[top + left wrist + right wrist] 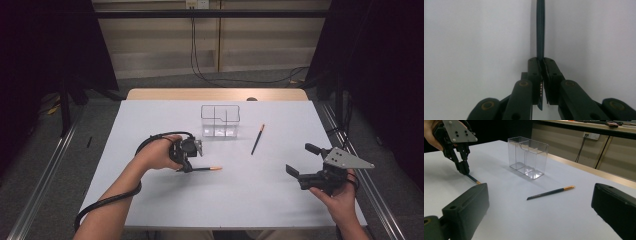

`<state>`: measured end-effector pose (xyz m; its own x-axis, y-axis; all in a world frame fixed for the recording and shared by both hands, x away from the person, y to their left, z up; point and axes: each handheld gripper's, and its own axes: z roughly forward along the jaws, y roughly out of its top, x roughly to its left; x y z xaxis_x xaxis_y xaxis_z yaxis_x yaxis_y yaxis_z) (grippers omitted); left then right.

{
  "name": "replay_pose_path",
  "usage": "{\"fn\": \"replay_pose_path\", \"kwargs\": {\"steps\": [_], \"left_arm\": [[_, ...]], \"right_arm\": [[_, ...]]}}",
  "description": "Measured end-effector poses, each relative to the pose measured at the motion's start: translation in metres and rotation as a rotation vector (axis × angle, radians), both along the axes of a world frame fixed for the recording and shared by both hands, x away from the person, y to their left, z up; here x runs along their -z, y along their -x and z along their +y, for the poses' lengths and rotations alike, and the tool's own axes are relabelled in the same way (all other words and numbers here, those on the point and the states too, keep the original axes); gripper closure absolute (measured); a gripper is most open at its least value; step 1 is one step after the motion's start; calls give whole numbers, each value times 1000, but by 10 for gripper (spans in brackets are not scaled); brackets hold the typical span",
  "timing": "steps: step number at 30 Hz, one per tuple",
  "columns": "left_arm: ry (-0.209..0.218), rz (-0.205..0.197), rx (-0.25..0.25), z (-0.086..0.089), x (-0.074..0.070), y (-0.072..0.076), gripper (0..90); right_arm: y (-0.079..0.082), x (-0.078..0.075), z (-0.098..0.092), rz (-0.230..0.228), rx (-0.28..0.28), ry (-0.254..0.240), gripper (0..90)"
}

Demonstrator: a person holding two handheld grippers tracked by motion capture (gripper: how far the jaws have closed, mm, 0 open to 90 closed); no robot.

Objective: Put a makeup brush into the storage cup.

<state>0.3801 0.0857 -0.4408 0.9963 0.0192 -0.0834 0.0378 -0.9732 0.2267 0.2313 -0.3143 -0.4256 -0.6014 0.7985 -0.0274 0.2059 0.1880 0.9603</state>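
On the white counter (pixel 165 200), the left gripper (pixel 186 167) is clenched on a dark pencil (pixel 205 169) lying flat at centre-left. Behind stands a clear divided organizer (pixel 220 121), with a second pencil (pixel 258 139) to its right. The right gripper (pixel 306 160) hovers with jaws spread, holding nothing.

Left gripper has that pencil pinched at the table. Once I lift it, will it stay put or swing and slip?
Likely stiff: the pencil runs straight out from the left gripper. The grip sits near one end in the high view, so the long free end may droop or pivot. The shaft looks thin and smooth, so it could slip, and roll on the table if dropped.
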Motion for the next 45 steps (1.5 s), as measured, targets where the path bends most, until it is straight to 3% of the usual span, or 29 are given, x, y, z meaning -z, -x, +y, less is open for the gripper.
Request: {"fn": "replay_pose_path", "kwargs": {"steps": [6,13,18,23,27,34,41,45], "left_arm": [[59,14,-32,3,-1,1,849],[171,57,-124,9,-1,4,849],[226,81,-172,14,-2,3,850],[337,100,-209,18,-3,6,850],[397,95,-212,21,-3,8,849],[523,87,-264,24,-4,13,850],[580,72,-281,26,-2,17,850],[638,69,-297,26,-3,19,850]], "right_arm": [[0,0,0,-1,-1,0,11],[0,0,0,-1,0,4,11],[0,0,1,2,-2,3,11],[0,0,1,1,-1,3,11],[0,0,1,2,-4,8,11],[0,0,2,-1,-5,8,11],[0,0,3,1,-6,10,11],[-1,0,3,2,-7,9,10]]}}
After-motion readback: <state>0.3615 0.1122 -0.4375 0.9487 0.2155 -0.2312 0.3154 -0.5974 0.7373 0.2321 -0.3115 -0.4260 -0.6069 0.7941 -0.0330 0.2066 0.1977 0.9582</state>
